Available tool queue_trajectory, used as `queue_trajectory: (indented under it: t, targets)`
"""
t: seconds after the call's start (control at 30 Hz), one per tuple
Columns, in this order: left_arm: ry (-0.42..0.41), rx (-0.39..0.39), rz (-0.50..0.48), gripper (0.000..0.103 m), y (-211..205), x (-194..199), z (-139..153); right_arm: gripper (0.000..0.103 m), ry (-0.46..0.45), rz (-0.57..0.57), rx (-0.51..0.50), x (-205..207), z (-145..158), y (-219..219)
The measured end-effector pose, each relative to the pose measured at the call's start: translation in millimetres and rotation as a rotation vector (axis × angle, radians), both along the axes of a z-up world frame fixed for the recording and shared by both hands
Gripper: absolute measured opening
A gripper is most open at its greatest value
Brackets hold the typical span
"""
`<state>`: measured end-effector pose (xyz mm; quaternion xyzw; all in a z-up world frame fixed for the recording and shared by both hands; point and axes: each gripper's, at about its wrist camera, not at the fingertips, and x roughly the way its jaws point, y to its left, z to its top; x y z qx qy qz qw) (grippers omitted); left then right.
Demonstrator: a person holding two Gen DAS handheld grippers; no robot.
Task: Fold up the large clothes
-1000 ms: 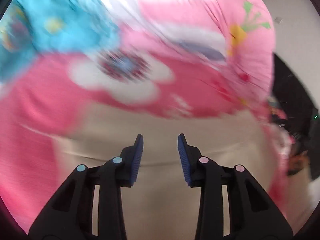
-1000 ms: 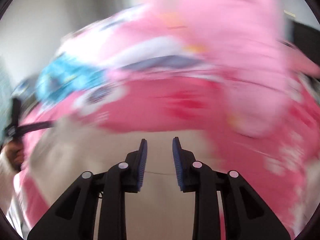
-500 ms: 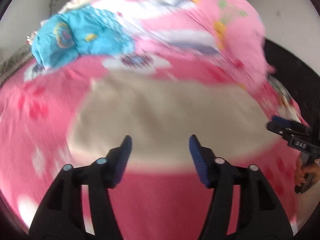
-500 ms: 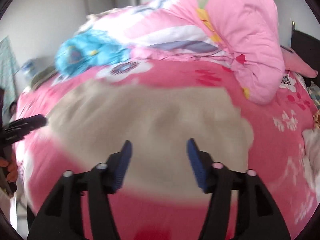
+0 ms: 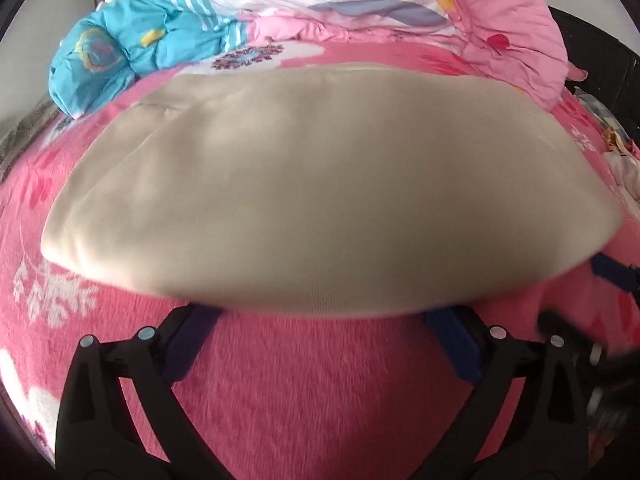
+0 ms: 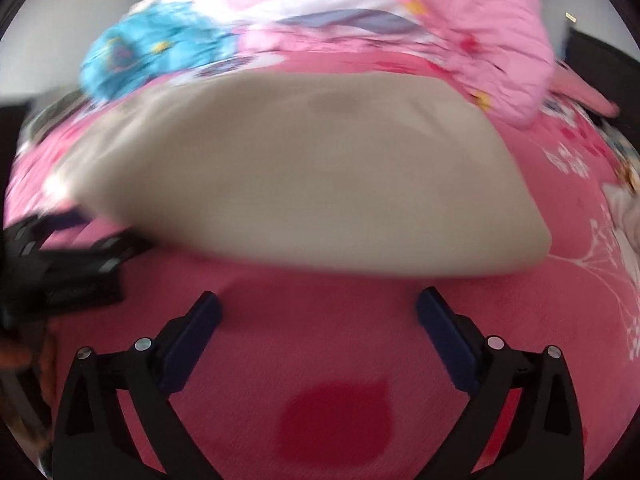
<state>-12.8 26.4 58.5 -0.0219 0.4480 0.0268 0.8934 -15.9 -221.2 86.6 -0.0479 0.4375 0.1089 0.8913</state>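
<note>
A large beige garment (image 5: 320, 184) lies spread flat on a pink flowered blanket (image 5: 312, 392). My left gripper (image 5: 320, 316) stands at the garment's near edge. Its jaws are opening wide, the blue fingertips (image 5: 200, 324) partly hidden by the blurred hem, and they hold nothing. In the right wrist view the same garment (image 6: 304, 176) lies just beyond my right gripper (image 6: 318, 298), whose jaws are also opening over bare blanket (image 6: 320, 360) with nothing between them. Each gripper shows at the edge of the other's view: the right gripper (image 5: 612, 276) and the left gripper (image 6: 60, 256).
A crumpled blue quilted cover (image 5: 132, 48) lies at the far left of the bed. A bulky pink quilt (image 5: 500, 20) is heaped behind and to the right of the garment. Dark furniture (image 5: 600, 60) stands past the bed's right side.
Both grippers went from nearly shut to wide open and drew back toward the garment's near edge. The garment, close under the jaws before, now lies spread on the blanket.
</note>
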Motion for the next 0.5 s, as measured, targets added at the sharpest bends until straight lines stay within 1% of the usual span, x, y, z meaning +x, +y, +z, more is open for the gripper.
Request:
queue_trajectory:
  t: [0.07, 0.1, 0.2, 0.3, 0.5]
  targets:
    - [-0.010, 0.006, 0.000, 0.097, -4.5, -1.5, -0.9, 0.097, 0.022, -0.036, 0.043, 14.1, -6.0, -5.9]
    - [-0.011, 0.005, -0.001, 0.097, -9.3, -8.5, 1.4, 0.097, 0.016, -0.037, 0.039, 17.7, -6.0, -4.8]
    - [-0.007, -0.008, -0.002, 0.097, -10.9, -4.5, -0.3, 0.097, -0.003, -0.037, -0.019, 16.6, -7.7, 3.3]
    - [-0.003, 0.005, -0.001, 0.097, -13.2, 0.1, -1.7, 0.097, -0.008, -0.036, -0.013, 14.6, -6.5, 2.7]
    - [-0.002, 0.000, -0.002, 0.097, -12.2, 0.2, -2.1, 0.097, -0.003, -0.035, -0.008, 14.4, -5.7, 0.6]
